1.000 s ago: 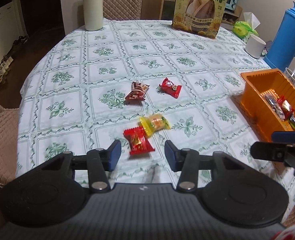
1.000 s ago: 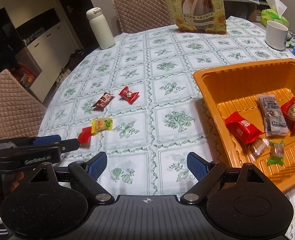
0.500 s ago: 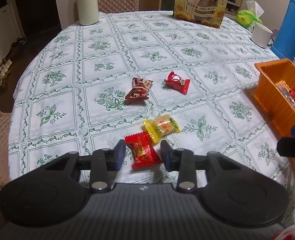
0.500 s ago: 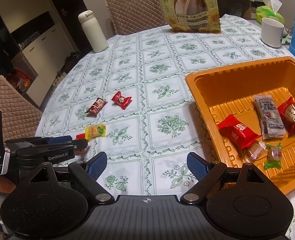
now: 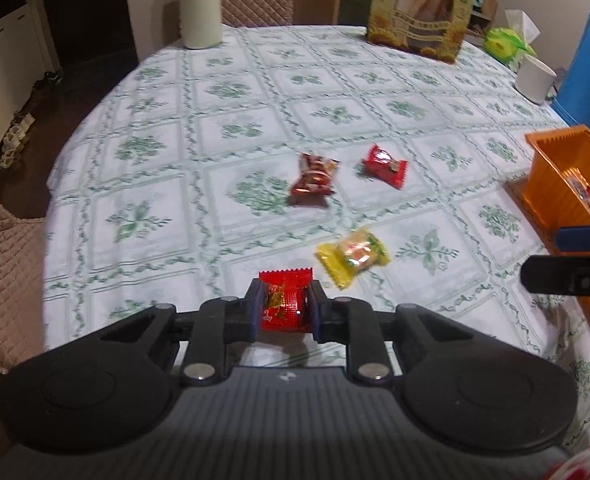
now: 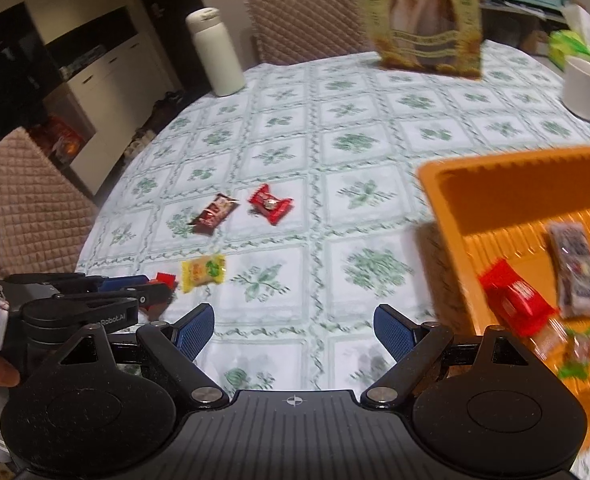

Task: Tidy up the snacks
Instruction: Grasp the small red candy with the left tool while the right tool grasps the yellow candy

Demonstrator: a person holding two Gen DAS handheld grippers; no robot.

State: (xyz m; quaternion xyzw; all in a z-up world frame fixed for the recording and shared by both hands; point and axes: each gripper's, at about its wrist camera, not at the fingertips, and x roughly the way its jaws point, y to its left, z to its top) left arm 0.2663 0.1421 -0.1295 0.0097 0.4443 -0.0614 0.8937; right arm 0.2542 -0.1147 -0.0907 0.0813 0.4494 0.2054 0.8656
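My left gripper (image 5: 283,306) is shut on a red candy packet (image 5: 285,300) at the near side of the table. A yellow candy (image 5: 353,256) lies just right of it. A brown candy (image 5: 314,174) and another red candy (image 5: 386,165) lie farther out. The orange tray (image 6: 507,196) at the right holds several wrapped snacks, among them a red packet (image 6: 515,298). My right gripper (image 6: 295,328) is open and empty above the tablecloth, left of the tray. In the right wrist view the left gripper (image 6: 151,292) shows at the left, with the yellow candy (image 6: 203,271) beside it.
A white bottle (image 5: 199,4) and a large sunflower-seed bag (image 5: 421,4) stand at the far edge. A white mug (image 5: 535,79), a blue thermos (image 5: 587,60) and a green tissue pack (image 5: 503,42) stand at the right. Padded chairs (image 6: 27,200) surround the table.
My left gripper closed on the red candy packet, which lay between its open fingers before. The right gripper shifted left, so the tray sits farther right in its view.
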